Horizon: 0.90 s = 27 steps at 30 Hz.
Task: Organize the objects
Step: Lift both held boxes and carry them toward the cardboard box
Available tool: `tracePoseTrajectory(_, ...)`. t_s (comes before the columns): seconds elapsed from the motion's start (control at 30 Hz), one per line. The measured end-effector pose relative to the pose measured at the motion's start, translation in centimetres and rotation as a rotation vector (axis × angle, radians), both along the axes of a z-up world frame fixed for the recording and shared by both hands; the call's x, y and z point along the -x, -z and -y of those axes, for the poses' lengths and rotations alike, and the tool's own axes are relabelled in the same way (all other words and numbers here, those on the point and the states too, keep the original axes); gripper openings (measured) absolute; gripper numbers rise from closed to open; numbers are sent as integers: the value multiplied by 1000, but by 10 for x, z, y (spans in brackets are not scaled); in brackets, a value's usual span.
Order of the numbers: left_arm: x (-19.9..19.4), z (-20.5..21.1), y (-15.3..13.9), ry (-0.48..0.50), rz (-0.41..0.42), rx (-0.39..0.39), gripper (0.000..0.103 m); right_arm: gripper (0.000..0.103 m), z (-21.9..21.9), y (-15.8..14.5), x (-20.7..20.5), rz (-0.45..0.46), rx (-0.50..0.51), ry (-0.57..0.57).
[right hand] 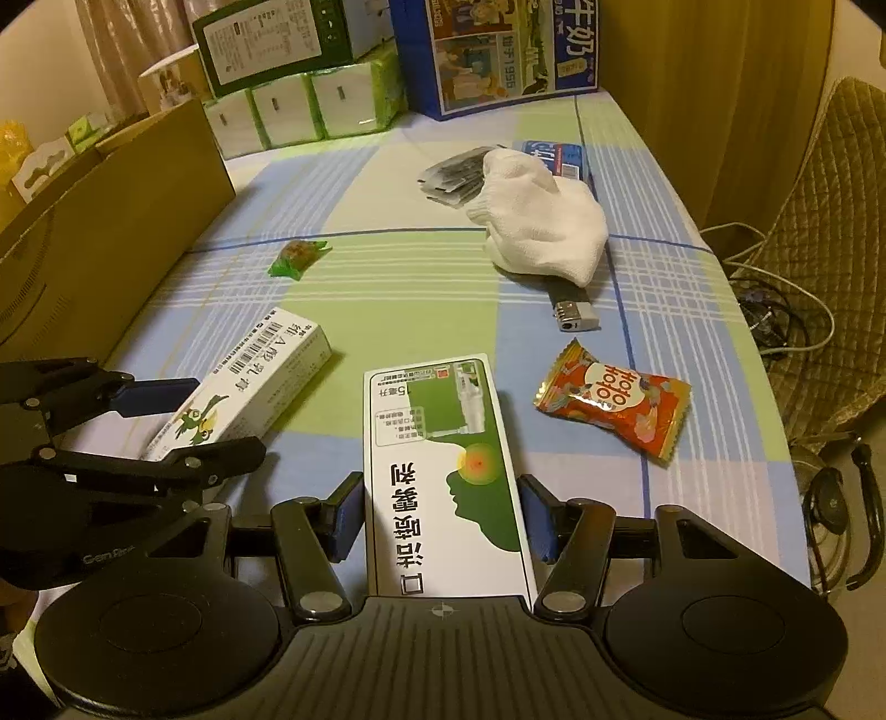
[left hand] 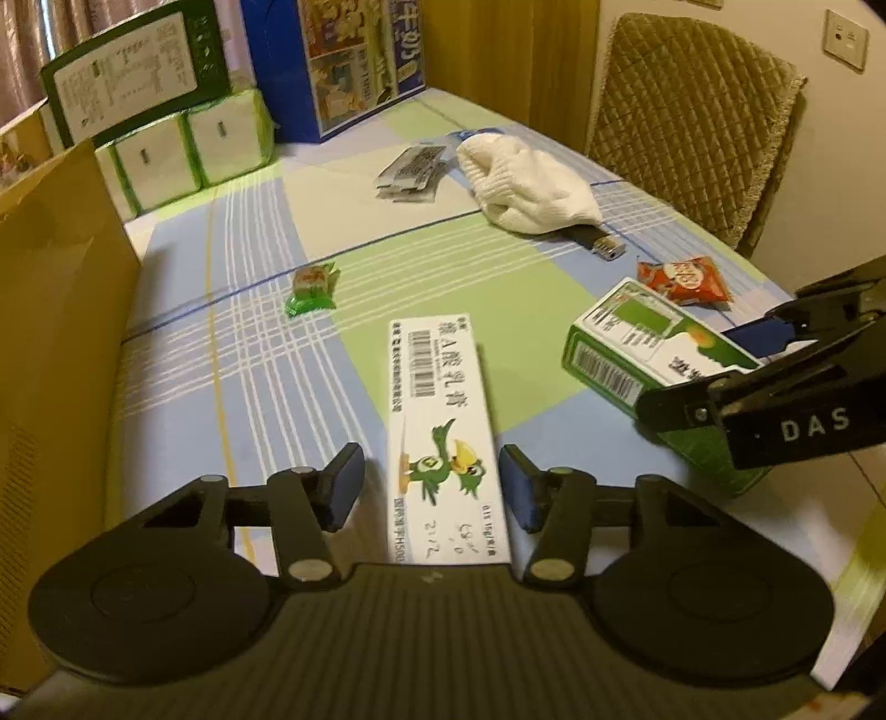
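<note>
A white box with a green bird (left hand: 437, 421) lies flat on the checked tablecloth (left hand: 249, 365). My left gripper (left hand: 432, 487) straddles its near end, open, with a strip of cloth showing beside the left pad. The right wrist view shows the same bird box (right hand: 243, 387) and left gripper (right hand: 227, 418) at the left. A green-and-white box (right hand: 443, 459) rests on the table, and my right gripper (right hand: 443, 515) has both pads against its long sides. In the left wrist view, that green box (left hand: 637, 343) and right gripper (left hand: 692, 371) are at the right.
A green candy (right hand: 296, 257), a red snack packet (right hand: 614, 407), a lighter (right hand: 573, 313), a white cloth (right hand: 540, 227) and grey sachets (right hand: 454, 174) lie further out. A cardboard box (right hand: 99, 232) walls the left; tissue packs (right hand: 310, 108) and a blue carton (right hand: 498, 50) stand at the back. A chair (right hand: 830, 277) is right.
</note>
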State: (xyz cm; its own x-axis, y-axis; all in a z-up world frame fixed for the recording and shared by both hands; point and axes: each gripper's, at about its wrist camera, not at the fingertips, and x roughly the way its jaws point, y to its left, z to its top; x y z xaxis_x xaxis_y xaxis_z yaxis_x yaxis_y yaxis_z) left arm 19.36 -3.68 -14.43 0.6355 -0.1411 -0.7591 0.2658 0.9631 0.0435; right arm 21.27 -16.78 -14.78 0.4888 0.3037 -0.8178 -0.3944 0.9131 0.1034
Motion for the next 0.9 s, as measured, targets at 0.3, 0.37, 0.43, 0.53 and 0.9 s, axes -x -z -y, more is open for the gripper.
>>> tracePoseTrajectory(0.3, -8, -1, 0, -15, -13, 21, 49, 56, -6, 4, -3, 6, 23, -6)
tracePoseTrajectory(0.37, -8, -1, -1, -7, -14, 20, 46, 55, -8, 4, -2, 7, 32, -6)
tracePoseTrajectory(0.43, -7, -1, -1, 6, -17, 32, 36, 54, -9, 4, -1, 10, 42, -5)
tracePoseTrajectory(0.53, -5, 1, -1, 19, -10, 29, 34, 53, -9, 4, -1, 4, 35, 7)
tracePoseTrajectory(0.9, 6, 3, -11, 13, -9, 34, 33, 52, -3, -8, 10, 30, -9, 91)
